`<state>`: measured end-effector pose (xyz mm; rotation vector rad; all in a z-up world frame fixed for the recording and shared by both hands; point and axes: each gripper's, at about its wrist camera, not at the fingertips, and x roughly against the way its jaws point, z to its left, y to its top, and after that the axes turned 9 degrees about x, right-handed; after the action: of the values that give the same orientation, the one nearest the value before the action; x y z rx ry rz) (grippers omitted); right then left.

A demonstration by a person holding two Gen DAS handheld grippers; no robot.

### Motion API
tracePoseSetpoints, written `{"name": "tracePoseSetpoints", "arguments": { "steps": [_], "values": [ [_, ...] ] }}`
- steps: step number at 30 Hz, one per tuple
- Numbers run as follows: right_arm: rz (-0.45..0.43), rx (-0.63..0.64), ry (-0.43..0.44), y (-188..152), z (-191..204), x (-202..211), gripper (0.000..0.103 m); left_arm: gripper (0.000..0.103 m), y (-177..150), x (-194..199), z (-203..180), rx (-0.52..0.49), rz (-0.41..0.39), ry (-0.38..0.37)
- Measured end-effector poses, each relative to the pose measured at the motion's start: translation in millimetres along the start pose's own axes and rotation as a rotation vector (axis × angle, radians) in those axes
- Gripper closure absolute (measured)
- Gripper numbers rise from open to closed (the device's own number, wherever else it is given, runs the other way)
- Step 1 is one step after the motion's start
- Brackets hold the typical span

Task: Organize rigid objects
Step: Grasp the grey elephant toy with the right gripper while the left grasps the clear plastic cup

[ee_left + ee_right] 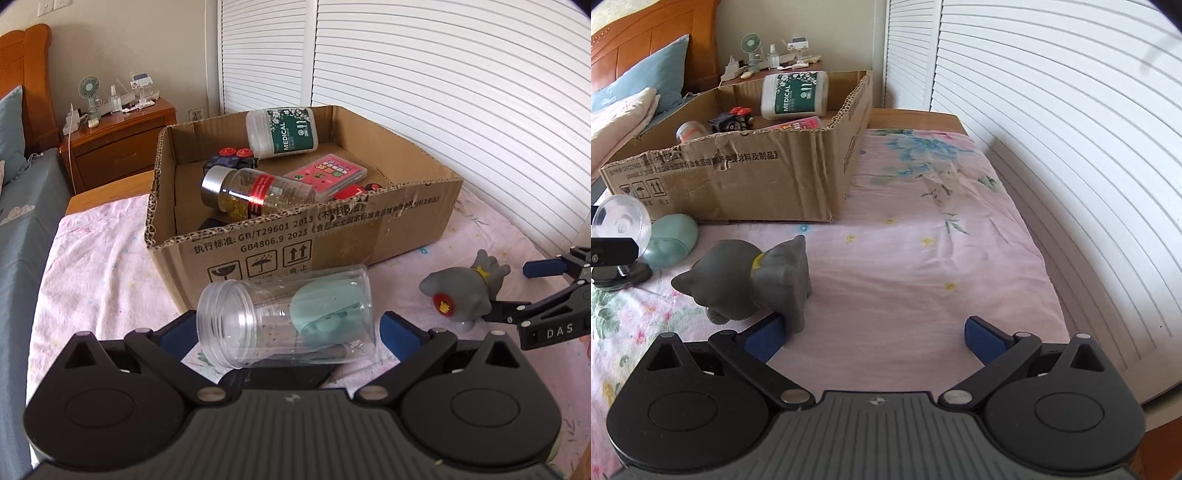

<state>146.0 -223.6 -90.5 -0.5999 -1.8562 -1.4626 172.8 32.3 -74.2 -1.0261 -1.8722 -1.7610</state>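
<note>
— While the left wrist view is up, what is the left tool doing?
— Its blue pads sit at either side of a clear plastic jar lying sideways before the brown cardboard box; whether they press it, I cannot tell. Smooth, stiff, probably light and slippery, so grip mid-body, not the threaded mouth.
— And the right wrist view?
— The right tool is spread wide, its left pad beside the grey rubbery cat figurine standing on the pink floral bedsheet. Matte and rounded, it likely gives slightly; take the torso.
</note>
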Motion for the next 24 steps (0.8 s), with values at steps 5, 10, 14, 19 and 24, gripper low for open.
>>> {"name": "tracePoseSetpoints", "arguments": {
  "steps": [5,10,14,19,24],
  "values": [
    [-0.012,0.014,0.015,-3,8,2,0.0,0.005,0,4,1,0.01,-0.007,-0.002],
    [-0.013,0.042,0.043,-4,13,5,0.0,0.01,3,3,3,0.028,-0.01,-0.005],
    [-0.021,0.076,0.074,-6,21,8,0.0,0.01,4,4,2,0.031,-0.006,-0.004],
    [-0.022,0.104,0.1,-3,34,9,0.0,0.01,3,9,3,0.031,-0.005,0.019],
    [-0.025,0.123,0.119,5,47,6,0.0,0.012,2,23,9,0.023,-0.014,0.032]
  ]
}}
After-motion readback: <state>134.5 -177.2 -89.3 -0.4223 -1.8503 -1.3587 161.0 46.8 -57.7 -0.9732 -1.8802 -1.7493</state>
